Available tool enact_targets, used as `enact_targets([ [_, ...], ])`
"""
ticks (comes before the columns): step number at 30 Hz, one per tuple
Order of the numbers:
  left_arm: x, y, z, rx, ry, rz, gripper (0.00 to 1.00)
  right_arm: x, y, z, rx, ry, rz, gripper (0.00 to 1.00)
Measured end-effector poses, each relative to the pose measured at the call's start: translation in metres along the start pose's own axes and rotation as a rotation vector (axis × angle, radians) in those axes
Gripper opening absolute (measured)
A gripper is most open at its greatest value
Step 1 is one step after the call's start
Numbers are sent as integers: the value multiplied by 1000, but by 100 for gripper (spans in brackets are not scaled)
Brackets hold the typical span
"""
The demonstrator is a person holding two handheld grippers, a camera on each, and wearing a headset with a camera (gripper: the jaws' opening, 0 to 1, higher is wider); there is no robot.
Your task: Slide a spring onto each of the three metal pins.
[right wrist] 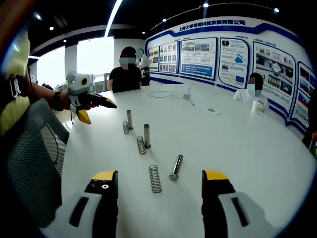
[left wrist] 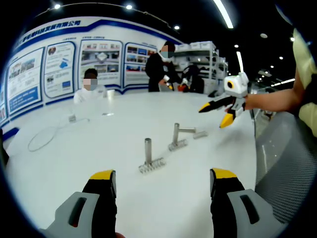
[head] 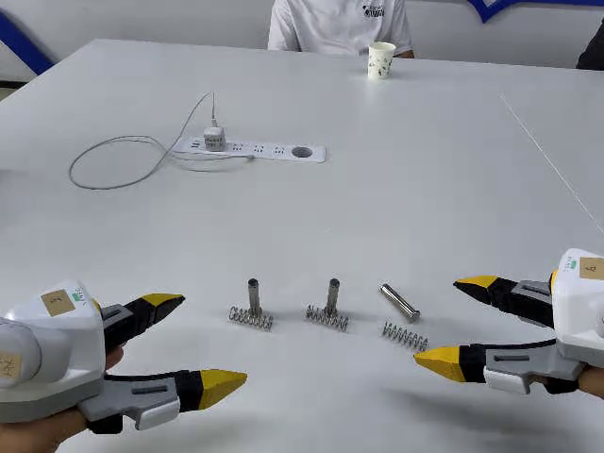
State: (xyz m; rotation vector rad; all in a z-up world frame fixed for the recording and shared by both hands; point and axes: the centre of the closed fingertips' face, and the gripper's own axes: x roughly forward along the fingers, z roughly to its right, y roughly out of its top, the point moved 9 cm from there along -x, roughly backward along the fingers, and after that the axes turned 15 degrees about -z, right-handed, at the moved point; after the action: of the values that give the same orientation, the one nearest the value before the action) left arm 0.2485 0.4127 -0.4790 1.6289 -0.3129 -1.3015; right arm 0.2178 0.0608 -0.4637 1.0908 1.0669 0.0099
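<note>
Three metal pins sit in a row near the table's front. The left pin and the middle pin stand upright, while the right pin lies on its side. A spring lies flat in front of each: left spring, middle spring, right spring. My left gripper is open at the lower left, short of the left pin. My right gripper is open at the lower right, just beyond the right spring and lying pin. Nothing is between either pair of jaws.
A white power strip with a plugged charger and looped cable lies mid-table. A paper cup stands at the far edge in front of a seated person. Other people stand in the room behind.
</note>
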Motion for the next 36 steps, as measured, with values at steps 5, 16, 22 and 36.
enact_targets([
  [5, 1, -1, 0, -1, -2, 0, 79, 0, -1, 0, 1, 0, -9, 70],
  [16, 1, -1, 1, -4, -6, 4, 79, 1, -1, 0, 11, -9, -27, 69],
  [22, 1, 0, 2, -4, -9, 4, 79, -1, 3, 0, 19, -18, -28, 66],
  [36, 1, -1, 3, -14, -9, 11, 79, 0, 13, 2, 44, -21, -43, 57],
])
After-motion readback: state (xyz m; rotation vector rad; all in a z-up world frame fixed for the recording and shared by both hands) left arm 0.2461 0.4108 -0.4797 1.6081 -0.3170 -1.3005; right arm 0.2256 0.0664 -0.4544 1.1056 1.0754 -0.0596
